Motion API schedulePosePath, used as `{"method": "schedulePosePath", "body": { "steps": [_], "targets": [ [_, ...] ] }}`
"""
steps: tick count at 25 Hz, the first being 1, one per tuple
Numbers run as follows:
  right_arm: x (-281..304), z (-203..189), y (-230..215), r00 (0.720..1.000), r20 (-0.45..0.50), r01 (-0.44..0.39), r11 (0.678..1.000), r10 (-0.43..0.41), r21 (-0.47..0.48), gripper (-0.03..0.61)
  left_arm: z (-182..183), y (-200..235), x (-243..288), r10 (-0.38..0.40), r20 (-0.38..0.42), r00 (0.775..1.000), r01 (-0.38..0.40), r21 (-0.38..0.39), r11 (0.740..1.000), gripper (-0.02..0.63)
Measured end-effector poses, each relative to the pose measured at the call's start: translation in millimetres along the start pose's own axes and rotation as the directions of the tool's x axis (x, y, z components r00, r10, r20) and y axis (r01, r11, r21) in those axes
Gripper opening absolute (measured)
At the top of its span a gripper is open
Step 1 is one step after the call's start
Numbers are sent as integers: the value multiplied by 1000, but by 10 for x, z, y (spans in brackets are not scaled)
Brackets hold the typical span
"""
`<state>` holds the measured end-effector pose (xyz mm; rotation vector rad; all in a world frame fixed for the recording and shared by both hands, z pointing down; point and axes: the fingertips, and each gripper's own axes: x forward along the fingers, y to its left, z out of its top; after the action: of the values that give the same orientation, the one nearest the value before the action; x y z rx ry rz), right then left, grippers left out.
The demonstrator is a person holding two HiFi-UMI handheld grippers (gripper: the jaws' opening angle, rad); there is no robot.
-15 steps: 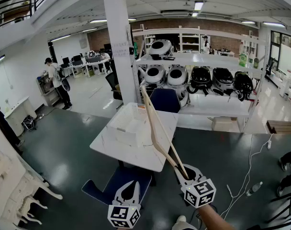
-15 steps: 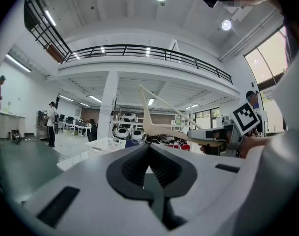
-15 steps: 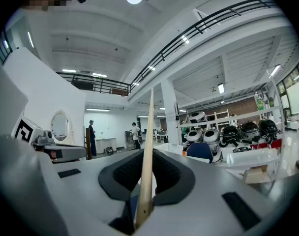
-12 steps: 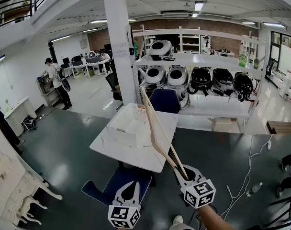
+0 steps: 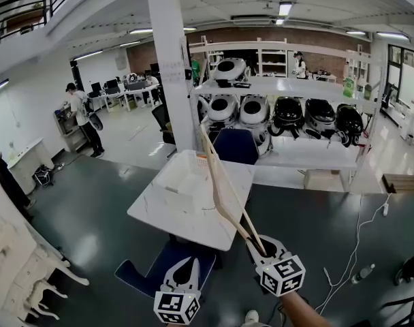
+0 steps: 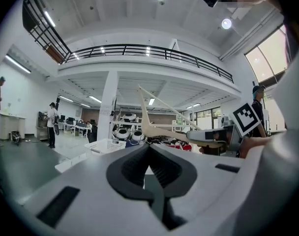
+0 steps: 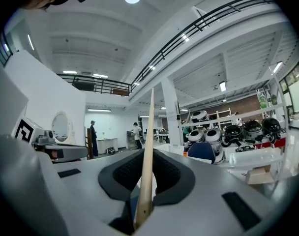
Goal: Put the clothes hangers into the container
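Observation:
A long pale wooden clothes hanger slants up and away from my right gripper, which is shut on its lower end. In the right gripper view the hanger runs straight up between the dark pads. Its upper part reaches over the white table, beside the white mesh basket standing there. My left gripper hangs low before the table's near edge, jaws together with nothing in them. The left gripper view shows the hanger, the right gripper and the basket ahead.
A blue chair sits under the table's near edge, another behind it. A white pillar and shelves of round black and white devices stand beyond. A person is far left. A white cable lies on the floor.
The head view has shifted slightly. Both grippers and the hanger keep their places.

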<state>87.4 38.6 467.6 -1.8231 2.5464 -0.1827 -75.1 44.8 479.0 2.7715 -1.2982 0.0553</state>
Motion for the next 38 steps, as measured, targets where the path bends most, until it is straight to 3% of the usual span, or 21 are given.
{"method": "schedulePosePath", "body": {
  "steps": [38],
  "targets": [
    [863,101,-1228,995,-8,-103,995,103,5,60,37,-75,1446,85,-10,996,-85,-1,996,3]
  ]
}}
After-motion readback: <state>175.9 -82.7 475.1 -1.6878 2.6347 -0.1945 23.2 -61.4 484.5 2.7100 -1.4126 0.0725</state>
